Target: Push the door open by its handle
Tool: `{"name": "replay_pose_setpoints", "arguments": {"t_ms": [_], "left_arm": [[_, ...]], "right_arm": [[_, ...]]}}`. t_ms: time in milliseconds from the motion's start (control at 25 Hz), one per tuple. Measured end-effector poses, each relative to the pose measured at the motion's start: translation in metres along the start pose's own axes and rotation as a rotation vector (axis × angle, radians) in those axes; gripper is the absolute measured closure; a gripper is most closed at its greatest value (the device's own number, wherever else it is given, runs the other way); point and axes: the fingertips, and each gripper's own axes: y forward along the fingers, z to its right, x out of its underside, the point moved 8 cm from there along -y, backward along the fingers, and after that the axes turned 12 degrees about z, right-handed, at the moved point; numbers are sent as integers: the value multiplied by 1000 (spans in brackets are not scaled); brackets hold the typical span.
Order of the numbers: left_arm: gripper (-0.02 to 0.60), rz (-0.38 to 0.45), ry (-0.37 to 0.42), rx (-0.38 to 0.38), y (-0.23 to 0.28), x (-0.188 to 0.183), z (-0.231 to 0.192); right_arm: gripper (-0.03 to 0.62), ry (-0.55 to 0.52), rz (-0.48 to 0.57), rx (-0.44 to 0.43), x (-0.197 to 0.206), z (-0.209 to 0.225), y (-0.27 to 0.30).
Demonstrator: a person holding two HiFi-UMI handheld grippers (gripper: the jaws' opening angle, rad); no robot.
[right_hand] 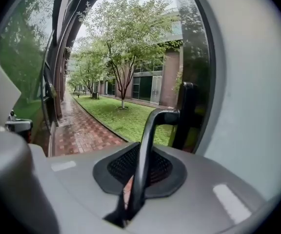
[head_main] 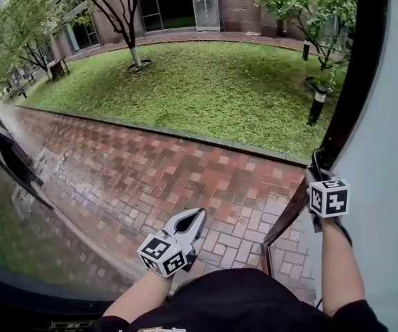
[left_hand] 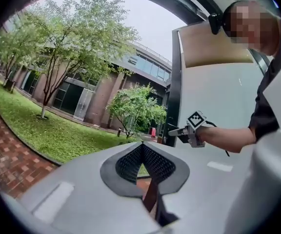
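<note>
While wet red brick paving (head_main: 150,171) is looked down on in the head view, the left gripper (head_main: 197,217) is seen low over it, and the right gripper (head_main: 318,175) is raised at the dark-framed glass door (head_main: 351,81). In the left gripper view, its jaws are shown tip to tip, with nothing between them. In the right gripper view, the black lever-shaped door handle (right_hand: 152,123) is clamped between nearly closed jaws at the door's edge.

The door (head_main: 385,151) is a pale panel with a dark edge, swung open at my right; its dark, bent lever handle (right_hand: 148,130) stands clamped between the jaws of my right tool (right_hand: 141,152)
</note>
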Motion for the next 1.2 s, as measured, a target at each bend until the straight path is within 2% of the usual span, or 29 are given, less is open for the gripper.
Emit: {"name": "replay_pose_setpoints", "arguments": {"t_ms": [120,200,440,480,560,600,680,720,760,800,840,880,920,960,1000,1040,1080,1120,1200], "left_arm": [[584,-34,18,65,37,5,-8],[584,-42,4,72,53,9,-21],[584,-57,-37,166,102,11,-65],[585,-58,-50,179,107,12,-72],[586,-66,-67,216,117,14,-83],[585,-69,-64,237,123,15,-87],[586,-69,-59,262,136,15,-97],[585,-69,-64,264,141,15,-102],[585,-68,-70,265,145,15,-107],[584,-67,-76,267,150,14,-111],[585,-65,-80,271,154,13,-114],[584,-63,-83,275,158,12,-114],[585,-60,-87,278,161,11,-113],[585,-58,-91,280,163,11,-111],[584,-56,-93,282,165,11,-108],[585,-54,-93,282,167,10,-105],[584,-53,-92,280,168,11,-102],[585,-53,-90,275,169,11,-100],[586,-57,-83,264,169,11,-96]], "right_arm": [[582,-6,-40,80,3,48,-1],[585,22,-53,122,7,72,-2],[584,52,-61,261,1,123,-8],[564,37,-63,284,-1,127,-9],[486,-43,-84,344,-7,128,-15],[442,-122,-92,393,-13,125,-20],[439,-364,-70,502,-37,105,-32],[441,-486,-28,522,-50,85,-38],[440,-566,43,490,-61,59,-42],[440,-576,134,397,-69,30,-44],[441,-505,230,254,-70,4,-41],[441,-367,315,89,-65,-16,-35],[446,-193,377,-62,-53,-28,-27],[477,-17,416,-172,-36,-32,-17],[538,135,435,-232,-17,-31,-8],[587,251,437,-248,1,-27,-1],[593,328,428,-238,17,-23,5],[594,369,415,-220,29,-20,11],[594,366,390,-206,43,-18,19]]}}
